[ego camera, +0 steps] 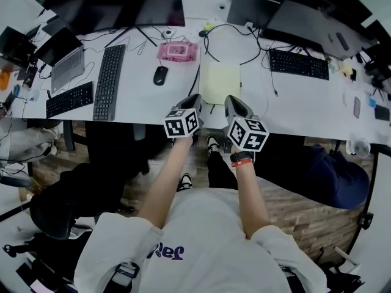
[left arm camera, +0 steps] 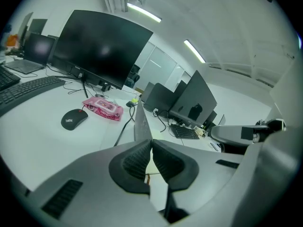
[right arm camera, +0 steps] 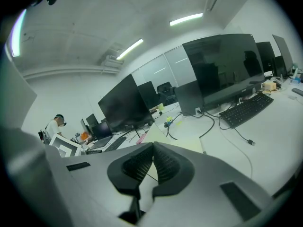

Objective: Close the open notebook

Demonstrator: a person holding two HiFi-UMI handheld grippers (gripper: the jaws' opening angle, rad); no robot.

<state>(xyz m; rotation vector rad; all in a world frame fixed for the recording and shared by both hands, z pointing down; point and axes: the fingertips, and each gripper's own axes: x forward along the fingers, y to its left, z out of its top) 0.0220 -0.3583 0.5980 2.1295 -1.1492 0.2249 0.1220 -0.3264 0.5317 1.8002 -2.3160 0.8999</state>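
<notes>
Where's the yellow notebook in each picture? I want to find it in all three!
Head view: the notebook is the pale yellow rectangle in the middle, upper half.
Left gripper view: a raised leaf, edge-on, right above the jaws.
Right gripper view: pale yellow page just beyond the jaws.
Shared landmark: the big dark monitor, left of the notebook everywhere.

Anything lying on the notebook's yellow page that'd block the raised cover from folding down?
Nothing visible on the page under the cover. The black cable runs beside its left edge. Only the right gripper, at the near edge, may need to clear.
</notes>
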